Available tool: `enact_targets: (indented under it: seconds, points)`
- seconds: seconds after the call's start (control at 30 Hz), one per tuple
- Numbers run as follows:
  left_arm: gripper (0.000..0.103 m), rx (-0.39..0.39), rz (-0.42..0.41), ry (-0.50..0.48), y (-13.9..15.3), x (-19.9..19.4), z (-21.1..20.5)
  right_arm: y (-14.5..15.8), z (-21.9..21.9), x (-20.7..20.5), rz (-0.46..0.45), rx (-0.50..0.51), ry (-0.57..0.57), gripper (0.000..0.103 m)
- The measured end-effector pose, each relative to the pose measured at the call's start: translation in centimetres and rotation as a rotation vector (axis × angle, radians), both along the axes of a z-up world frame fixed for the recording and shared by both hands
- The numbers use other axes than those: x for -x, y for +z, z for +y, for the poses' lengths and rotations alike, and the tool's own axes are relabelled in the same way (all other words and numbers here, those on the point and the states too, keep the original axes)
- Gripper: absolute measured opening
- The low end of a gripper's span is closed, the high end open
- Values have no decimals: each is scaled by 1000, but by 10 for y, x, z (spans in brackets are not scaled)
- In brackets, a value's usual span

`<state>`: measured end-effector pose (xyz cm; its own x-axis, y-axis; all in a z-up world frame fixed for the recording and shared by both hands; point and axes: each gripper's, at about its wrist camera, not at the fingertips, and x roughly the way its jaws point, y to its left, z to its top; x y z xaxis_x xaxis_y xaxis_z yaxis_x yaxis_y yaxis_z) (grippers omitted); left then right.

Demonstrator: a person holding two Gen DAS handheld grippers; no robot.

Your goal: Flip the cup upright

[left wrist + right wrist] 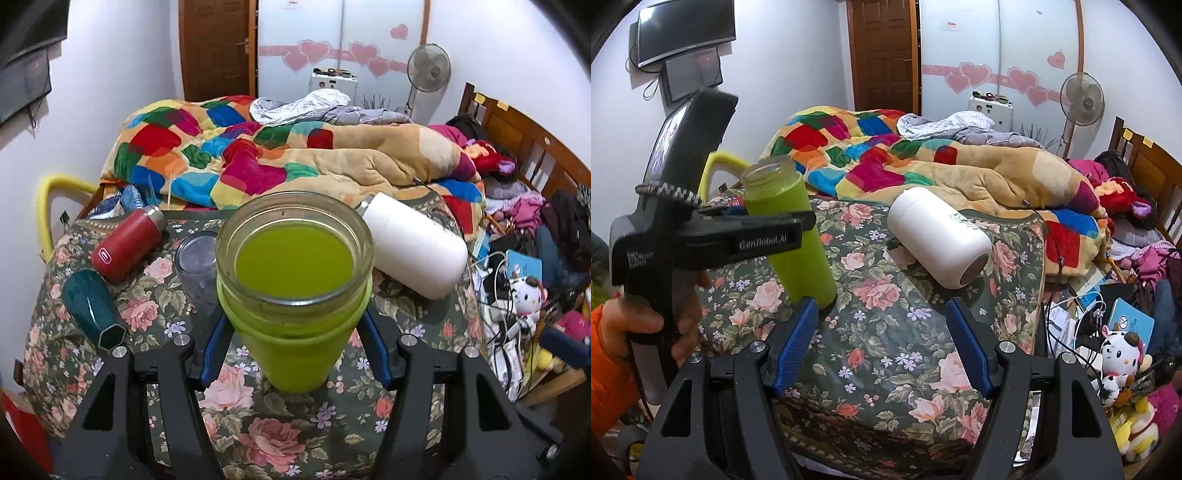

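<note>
A lime-green cup (295,280) with a clear glass mouth stands mouth-up on the floral cloth (258,435), tilted a little. My left gripper (293,332) is shut on it at mid-height, one blue pad on each side. The right wrist view shows the same cup (792,229) held by the left gripper (798,223), its base near the cloth. My right gripper (882,328) is open and empty, low over the cloth (886,369), just right of the cup's base.
A white bottle (413,243) (940,242) lies on its side at the right. A red flask (125,245), a teal vase (92,308) and a clear glass (197,266) are at the left. A patchwork quilt (240,155) lies behind; clutter and cables (517,302) are right.
</note>
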<state>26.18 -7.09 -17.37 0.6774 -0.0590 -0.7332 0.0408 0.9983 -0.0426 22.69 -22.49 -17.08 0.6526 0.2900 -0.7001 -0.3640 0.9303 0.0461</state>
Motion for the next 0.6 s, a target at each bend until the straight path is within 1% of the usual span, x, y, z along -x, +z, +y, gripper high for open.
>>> enact_targets:
  seconds: [0.23, 0.33, 0.43, 0.5, 0.6]
  points:
    - [63, -61, 6, -39, 2, 6, -8, 4, -1, 2, -3, -9, -12, 69]
    - [63, -33, 32, -55, 5, 9, -3, 10, -1, 6, -16, -18, -20, 69]
    - [63, -3, 35, -62, 13, 18, 3, 21, -3, 12, -41, -27, -27, 69]
    - [63, 8, 22, -66, 23, 30, 7, 30, -3, 18, -64, -31, -31, 69]
    - [63, 12, -34, -68, 44, 55, 15, 48, -3, 29, -111, -44, -35, 69]
